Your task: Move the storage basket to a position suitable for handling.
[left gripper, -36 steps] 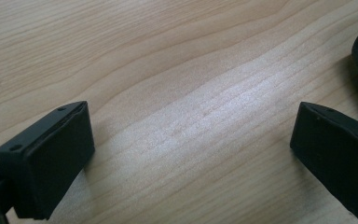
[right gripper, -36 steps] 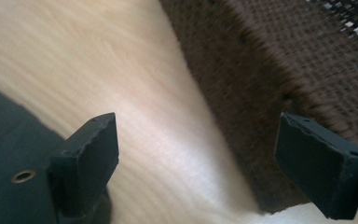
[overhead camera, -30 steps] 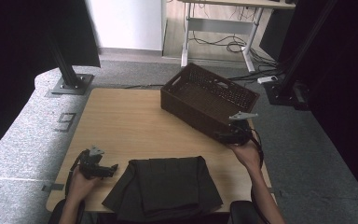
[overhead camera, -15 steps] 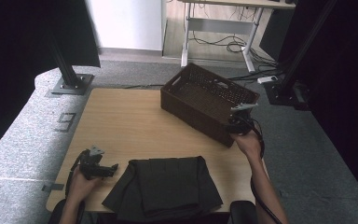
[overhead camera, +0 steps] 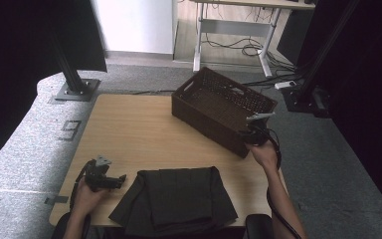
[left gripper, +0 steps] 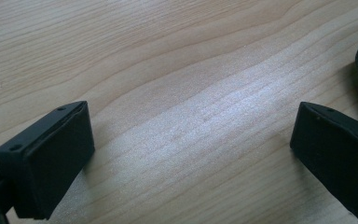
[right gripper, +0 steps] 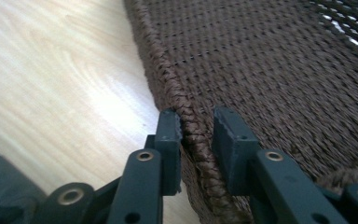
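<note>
1. Step in hand, as I judge it: the person is taking hold of the brown woven basket (overhead camera: 222, 108) by its rim, most likely to drag or reposition it on the wooden table (overhead camera: 129, 129).

2. The basket stands at the far right of the table, set at an angle, with its near corner close to the table's right edge. Nothing shows inside it.

3. The right gripper (right gripper: 196, 133) straddles the braided rim at that near corner, one jaw outside the wall and one inside. The jaws have just been closing with the rim between them. The outer pad lies against the braid; a narrow gap shows at the inner pad, so the clamp does not yet look complete.

4. The left gripper (overhead camera: 110, 180) rests low over the near left part of the table, jaws wide apart with only bare wood between them. It holds nothing.

5. A folded dark cloth (overhead camera: 176, 199) lies at the near edge, just beside the left gripper and well apart from the basket.

6. Next move, in my judgement: close fully on the rim, then pull level. The hold is at one corner, so the basket may swivel; a slow, straight draw is called for.
</note>
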{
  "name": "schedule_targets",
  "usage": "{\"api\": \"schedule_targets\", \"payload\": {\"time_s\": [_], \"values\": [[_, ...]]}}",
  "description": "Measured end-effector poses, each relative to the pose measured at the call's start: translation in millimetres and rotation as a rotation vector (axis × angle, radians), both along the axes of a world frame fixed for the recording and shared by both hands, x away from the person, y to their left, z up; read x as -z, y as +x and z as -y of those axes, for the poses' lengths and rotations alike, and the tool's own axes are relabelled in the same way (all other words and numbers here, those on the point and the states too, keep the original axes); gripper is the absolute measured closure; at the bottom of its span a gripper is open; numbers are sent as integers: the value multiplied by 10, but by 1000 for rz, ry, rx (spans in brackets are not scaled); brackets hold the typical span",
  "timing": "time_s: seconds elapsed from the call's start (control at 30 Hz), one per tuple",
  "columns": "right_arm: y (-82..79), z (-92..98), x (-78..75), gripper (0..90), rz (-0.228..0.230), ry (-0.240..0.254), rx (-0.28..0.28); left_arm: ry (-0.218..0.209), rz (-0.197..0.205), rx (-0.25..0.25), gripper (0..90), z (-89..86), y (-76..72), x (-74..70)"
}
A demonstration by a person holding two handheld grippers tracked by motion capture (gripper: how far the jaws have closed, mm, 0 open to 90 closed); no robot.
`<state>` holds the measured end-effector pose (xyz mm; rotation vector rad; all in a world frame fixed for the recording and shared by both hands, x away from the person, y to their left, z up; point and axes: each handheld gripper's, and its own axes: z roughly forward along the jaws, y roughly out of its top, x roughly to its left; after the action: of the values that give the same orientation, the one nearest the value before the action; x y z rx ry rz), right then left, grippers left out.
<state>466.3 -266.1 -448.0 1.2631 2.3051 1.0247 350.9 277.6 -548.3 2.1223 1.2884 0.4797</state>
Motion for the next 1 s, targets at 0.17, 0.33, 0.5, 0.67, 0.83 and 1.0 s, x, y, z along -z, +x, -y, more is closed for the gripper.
{"api": "schedule_targets", "payload": {"time_s": [0.17,0.33,0.5,0.67,0.83,1.0], "values": [[-53,-130,6,785,-1,16,-72,0,0,-1,0,1,0,0],[-84,-264,19,812,-4,43,-122,0,0,-1,0,1,0,0],[-121,-362,24,810,1,43,-140,0,0,-1,0,1,0,0],[-178,-463,32,798,5,41,-174,0,0,-1,0,1,0,0],[-230,-565,32,787,7,35,-204,0,0,-2,0,2,0,0],[-273,-666,37,778,11,36,-235,0,0,-2,0,2,0,0]]}}
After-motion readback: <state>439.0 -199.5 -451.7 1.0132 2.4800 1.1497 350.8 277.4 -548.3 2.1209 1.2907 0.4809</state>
